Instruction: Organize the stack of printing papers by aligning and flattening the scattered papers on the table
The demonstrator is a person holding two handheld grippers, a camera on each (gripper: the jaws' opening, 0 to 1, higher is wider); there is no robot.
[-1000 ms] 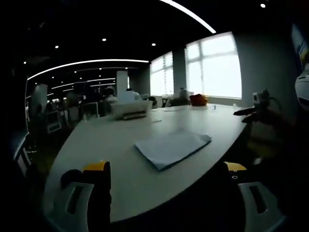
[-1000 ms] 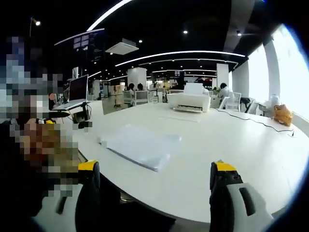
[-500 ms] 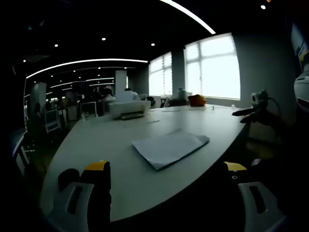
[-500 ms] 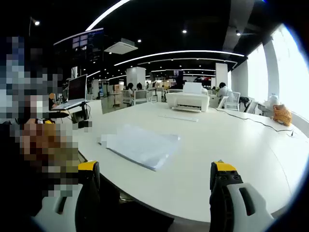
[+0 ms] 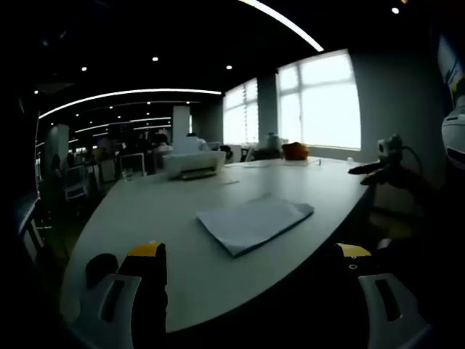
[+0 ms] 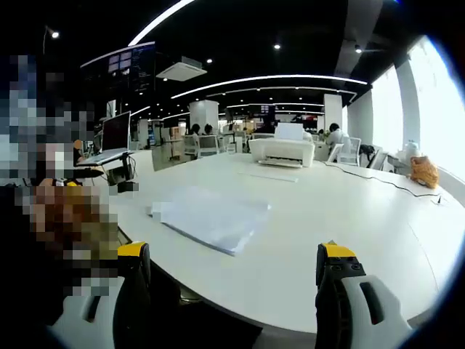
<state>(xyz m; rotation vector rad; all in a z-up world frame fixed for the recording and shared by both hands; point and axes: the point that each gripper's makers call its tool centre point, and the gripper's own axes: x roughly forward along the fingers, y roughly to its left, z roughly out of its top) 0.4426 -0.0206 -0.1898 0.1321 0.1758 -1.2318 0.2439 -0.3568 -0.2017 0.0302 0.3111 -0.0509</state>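
Note:
A loose stack of white printing papers (image 5: 253, 222) lies on the big white table (image 5: 167, 211), its sheets slightly fanned at the edges. The same papers (image 6: 209, 217) show in the right gripper view, near the table's near-left edge. My left gripper (image 5: 251, 254) is open, held off the table's edge, well short of the stack. My right gripper (image 6: 236, 254) is open too, its yellow-tipped jaws wide apart in front of the table (image 6: 341, 211), with nothing between them.
A white printer (image 6: 283, 153) stands at the far end of the table, also the printer (image 5: 193, 163). A cable (image 6: 378, 179) runs along the right side. An orange object (image 5: 297, 150) sits by the windows. Chairs and seated people are beyond. A laptop (image 6: 112, 142) sits left.
Both views have shifted only slightly; the papers and grippers stand as before.

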